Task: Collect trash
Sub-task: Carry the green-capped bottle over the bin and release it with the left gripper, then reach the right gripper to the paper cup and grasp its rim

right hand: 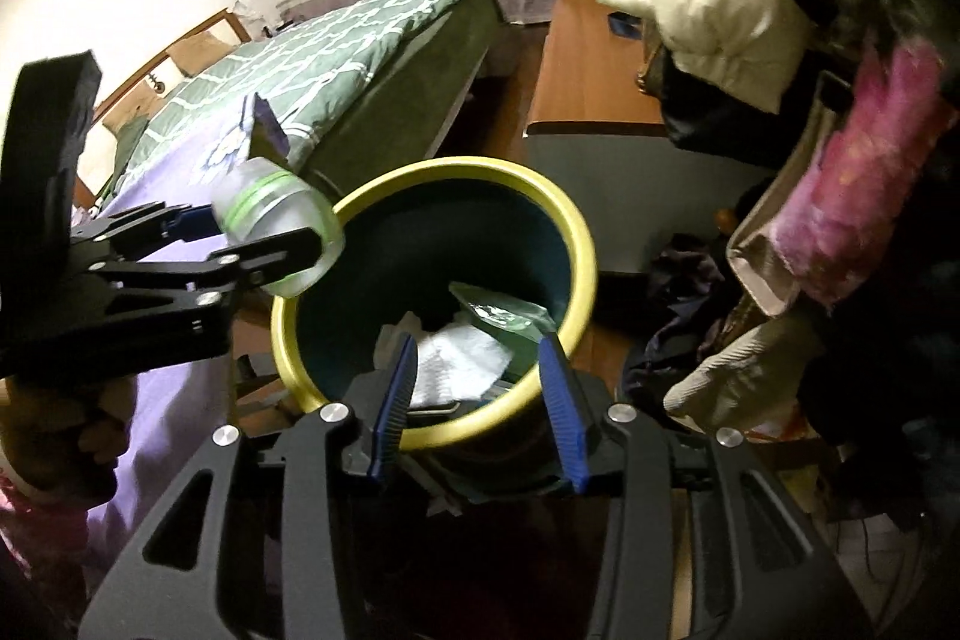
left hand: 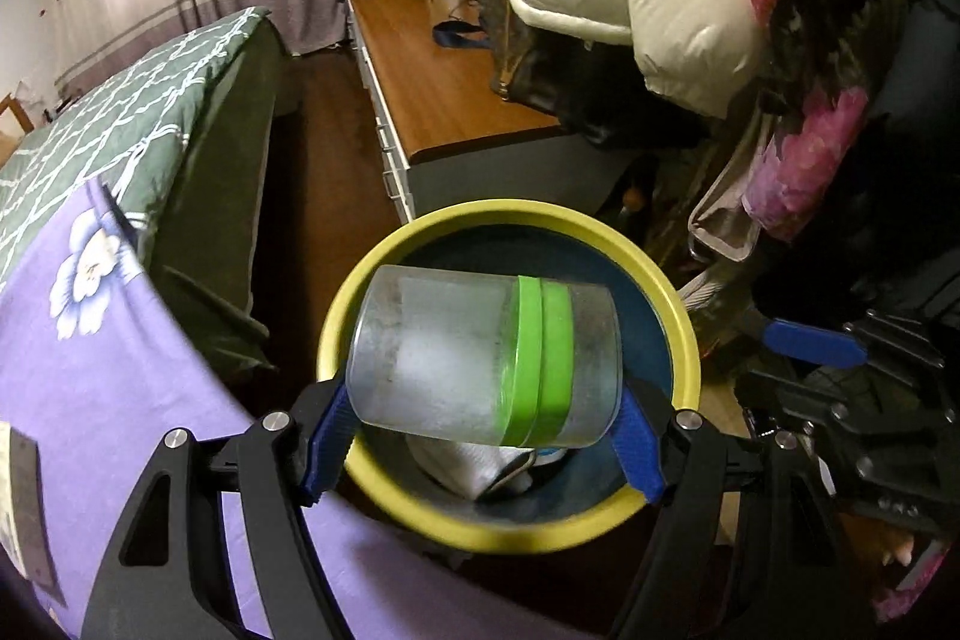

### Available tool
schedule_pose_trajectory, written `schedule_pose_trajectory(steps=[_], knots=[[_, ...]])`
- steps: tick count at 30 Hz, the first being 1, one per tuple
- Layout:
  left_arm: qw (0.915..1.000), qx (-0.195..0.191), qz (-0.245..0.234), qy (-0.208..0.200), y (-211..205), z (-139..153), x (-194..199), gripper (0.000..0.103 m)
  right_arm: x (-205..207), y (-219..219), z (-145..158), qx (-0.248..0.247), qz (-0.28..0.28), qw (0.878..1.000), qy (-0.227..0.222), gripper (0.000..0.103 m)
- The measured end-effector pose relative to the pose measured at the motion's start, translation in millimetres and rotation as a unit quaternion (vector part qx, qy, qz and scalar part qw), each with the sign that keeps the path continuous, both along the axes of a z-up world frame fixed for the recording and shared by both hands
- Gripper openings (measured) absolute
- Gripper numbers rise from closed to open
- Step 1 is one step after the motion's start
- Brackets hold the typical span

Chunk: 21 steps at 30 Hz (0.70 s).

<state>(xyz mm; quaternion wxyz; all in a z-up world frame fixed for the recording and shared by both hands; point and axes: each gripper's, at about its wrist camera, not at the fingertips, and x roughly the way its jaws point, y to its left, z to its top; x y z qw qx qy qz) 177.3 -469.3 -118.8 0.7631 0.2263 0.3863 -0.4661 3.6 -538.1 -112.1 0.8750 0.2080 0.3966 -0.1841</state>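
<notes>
left wrist view: a bed (left hand: 114,112) with a green checked quilt and a purple flowered cover is seen at left, a wooden tabletop (left hand: 444,94) beyond, and coats hung at right. below them a dark bin (left hand: 420,514) with a yellow rim is stood on the floor, white tissue and a clear wrapper already lying inside. a frosted plastic jar (left hand: 486,361) with a green band is held sideways over the bin's mouth, clamped end to end by the left gripper (left hand: 480,436). in the right wrist view the right gripper (right hand: 477,394) is seen hovering over the near rim of the bin with its blue pads apart and nothing between them. judged from this, the jar is not yet dropped. if it is released while near the rim, it could strike the yellow edge and roll out onto the floor; the two grippers, close together, could also be knocked.
</notes>
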Motion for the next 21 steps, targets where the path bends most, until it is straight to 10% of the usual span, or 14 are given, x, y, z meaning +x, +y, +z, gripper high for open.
schedule_pose_trajectory(steps=[6,8,21], knots=[[0.9999,0.014,0.000,-0.002,-20,-8,-4,0.075,-6,-6,-1,0.005,-0.012,1.000,-0.002,0.042],[0.9999,0.007,0.009,-0.007,-17,-6,-4,0.091,-7,-7,-1,0.005,-0.012,1.000,-0.003,0.043],[0.9949,-0.046,0.082,-0.036,63,42,5,0.093,3,4,-1,0.004,0.008,1.000,-0.004,0.044]])
